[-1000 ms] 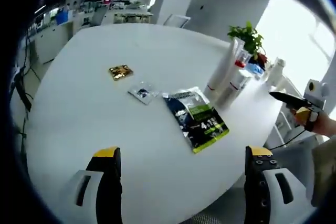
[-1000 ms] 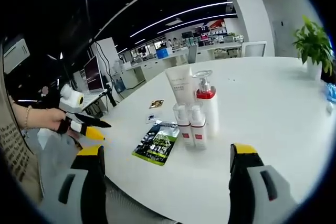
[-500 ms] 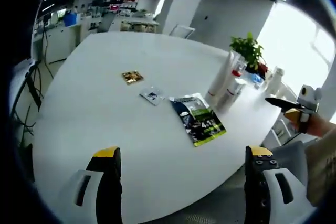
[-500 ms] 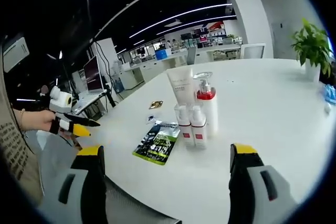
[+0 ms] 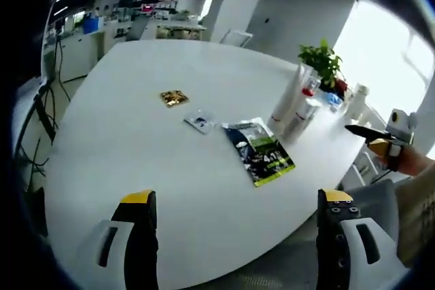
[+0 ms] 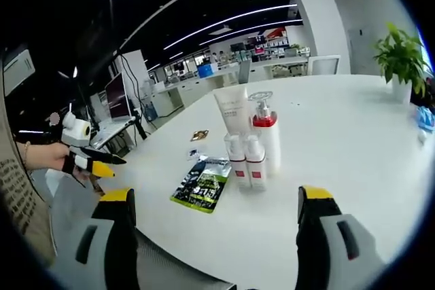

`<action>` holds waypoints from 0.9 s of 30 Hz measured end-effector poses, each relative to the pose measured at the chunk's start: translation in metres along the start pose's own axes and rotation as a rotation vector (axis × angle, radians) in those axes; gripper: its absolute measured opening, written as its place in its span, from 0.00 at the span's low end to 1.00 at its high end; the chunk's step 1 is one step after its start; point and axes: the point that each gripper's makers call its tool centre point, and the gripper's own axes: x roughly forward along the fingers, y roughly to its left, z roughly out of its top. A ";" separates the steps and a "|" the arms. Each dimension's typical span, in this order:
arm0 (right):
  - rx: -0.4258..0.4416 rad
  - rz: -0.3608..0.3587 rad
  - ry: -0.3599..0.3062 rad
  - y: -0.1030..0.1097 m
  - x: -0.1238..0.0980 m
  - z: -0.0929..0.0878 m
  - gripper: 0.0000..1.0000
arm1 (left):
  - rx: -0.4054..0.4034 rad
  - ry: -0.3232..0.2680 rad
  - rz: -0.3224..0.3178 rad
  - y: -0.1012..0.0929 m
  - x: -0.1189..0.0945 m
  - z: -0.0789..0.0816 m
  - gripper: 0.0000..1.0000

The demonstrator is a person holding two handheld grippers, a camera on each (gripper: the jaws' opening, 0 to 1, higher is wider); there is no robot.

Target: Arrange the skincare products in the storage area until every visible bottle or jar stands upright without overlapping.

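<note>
- A large round white table [image 5: 136, 140] is sitting in an open-plan office with strip lights overhead, a white pillar [image 6: 314, 11] and rows of desks far behind.
- The skincare products are standing upright in a tight cluster: a white squeeze tube [image 6: 234, 110] on its cap, a white pump bottle with a red collar [image 6: 266, 134] just beside it, and two small white bottles with red labels [image 6: 246, 162] touching each other in front.
- A dark green-and-black flat sachet [image 6: 202, 184] is lying flat near the small bottles; in the left gripper view it [image 5: 259, 153] is lying between the cluster and a small clear packet [image 5: 200, 121], with a gold foil square [image 5: 175, 98] farther along.
- A green potted plant [image 6: 401, 52] is standing well apart near the far rim.
- The left gripper [image 5: 236, 219] is hovering off the table's near edge, jaws spread wide, gripping nothing.
- The right gripper [image 6: 214, 212] is likewise hanging beyond the rim, jaws wide apart and bare.
- Broad bare tabletop is lying around the cluster on every side.
</note>
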 end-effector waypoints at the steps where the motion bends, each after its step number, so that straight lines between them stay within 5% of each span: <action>1: 0.001 -0.001 0.001 0.000 0.000 0.000 1.00 | 0.000 0.000 -0.001 0.000 0.001 0.000 0.97; 11: 0.007 -0.018 0.006 -0.005 0.001 0.001 1.00 | -0.111 -0.006 0.080 0.007 0.024 0.007 0.97; 21: 0.027 -0.036 0.028 -0.009 -0.002 -0.008 1.00 | -0.125 0.017 0.128 0.003 0.064 0.022 0.96; 27: 0.045 -0.058 0.033 -0.012 -0.003 -0.011 1.00 | -0.184 0.019 0.226 0.013 0.088 0.031 0.97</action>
